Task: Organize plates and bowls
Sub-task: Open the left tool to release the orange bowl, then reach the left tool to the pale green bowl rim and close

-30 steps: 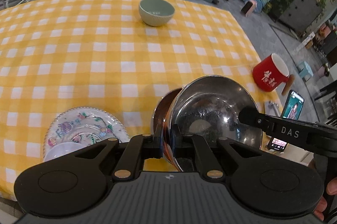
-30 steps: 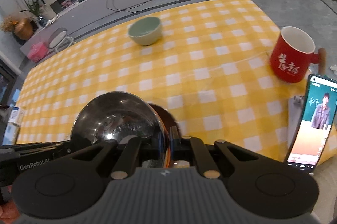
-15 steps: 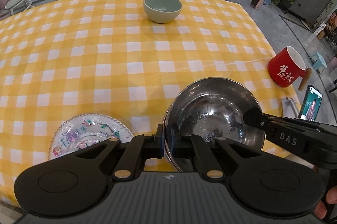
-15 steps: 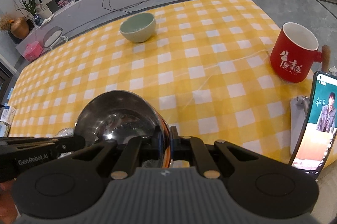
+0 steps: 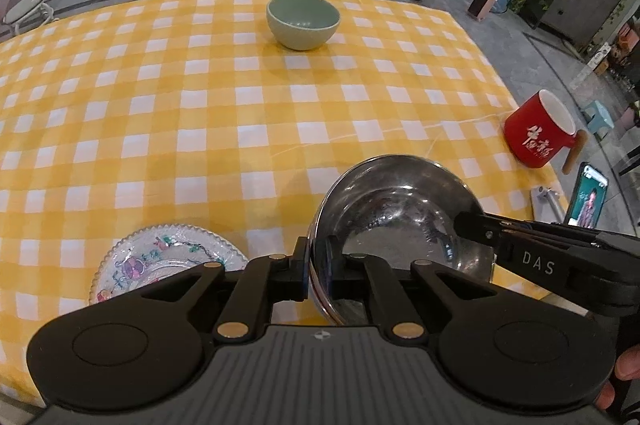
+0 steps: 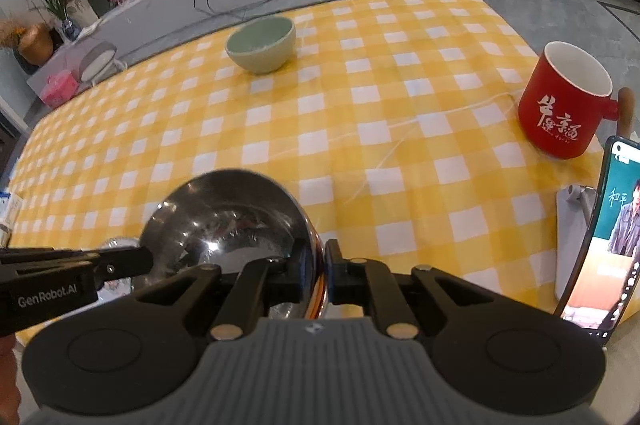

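Observation:
Both grippers are shut on the rim of a shiny steel bowl [image 5: 394, 209], held above the near edge of the table. My left gripper [image 5: 317, 265] pinches its left rim. My right gripper [image 6: 320, 267] pinches its right rim, and the bowl [image 6: 228, 221] fills the lower left of the right wrist view. A green ceramic bowl [image 5: 303, 21] stands upright at the far middle of the table; it also shows in the right wrist view [image 6: 261, 44]. A floral glass plate [image 5: 168, 257] lies near the front edge, left of the steel bowl.
A yellow checked tablecloth [image 5: 200, 113] covers the table. A red mug [image 6: 566, 101] stands at the right edge. A phone on a stand [image 6: 608, 241] plays video at the near right corner. Beyond the table are a bin, plants and a long counter.
The steel bowl has risen with both grippers and levelled out. The dark dish seen under it a second ago is no longer visible. The green bowl looks nearer in both views.

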The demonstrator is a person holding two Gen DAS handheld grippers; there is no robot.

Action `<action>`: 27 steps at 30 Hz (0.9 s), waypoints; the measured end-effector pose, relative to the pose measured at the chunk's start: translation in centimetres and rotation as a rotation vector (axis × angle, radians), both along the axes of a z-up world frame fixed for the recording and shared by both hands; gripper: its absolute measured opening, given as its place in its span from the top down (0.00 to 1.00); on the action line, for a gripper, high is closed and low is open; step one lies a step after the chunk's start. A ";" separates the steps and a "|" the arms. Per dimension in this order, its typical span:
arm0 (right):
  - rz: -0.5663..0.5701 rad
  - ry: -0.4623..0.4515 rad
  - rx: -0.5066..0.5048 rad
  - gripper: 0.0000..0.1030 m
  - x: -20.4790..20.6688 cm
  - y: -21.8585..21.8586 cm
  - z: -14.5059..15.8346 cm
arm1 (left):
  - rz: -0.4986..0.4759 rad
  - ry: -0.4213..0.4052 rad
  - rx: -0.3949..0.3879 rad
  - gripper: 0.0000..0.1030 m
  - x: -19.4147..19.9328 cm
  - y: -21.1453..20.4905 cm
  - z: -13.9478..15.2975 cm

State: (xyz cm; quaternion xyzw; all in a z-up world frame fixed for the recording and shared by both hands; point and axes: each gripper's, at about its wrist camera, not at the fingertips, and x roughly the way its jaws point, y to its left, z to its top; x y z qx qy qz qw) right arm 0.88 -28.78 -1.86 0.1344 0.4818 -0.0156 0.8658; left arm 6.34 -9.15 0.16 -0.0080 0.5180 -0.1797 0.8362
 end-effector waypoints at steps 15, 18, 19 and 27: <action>0.033 -0.091 -0.023 0.49 2.4 1.0 2.5 | -0.004 -0.108 0.034 0.78 3.0 1.3 2.1; 0.026 -0.080 -0.002 0.42 3.8 1.2 2.5 | 0.005 -0.124 0.007 0.70 4.4 2.1 2.3; 0.015 -0.077 0.014 0.40 4.3 1.2 2.4 | 0.009 -0.132 -0.008 0.63 4.9 2.3 2.3; -0.071 0.000 0.148 0.34 10.0 0.4 0.7 | 0.090 -0.149 -0.081 0.45 10.1 3.7 1.5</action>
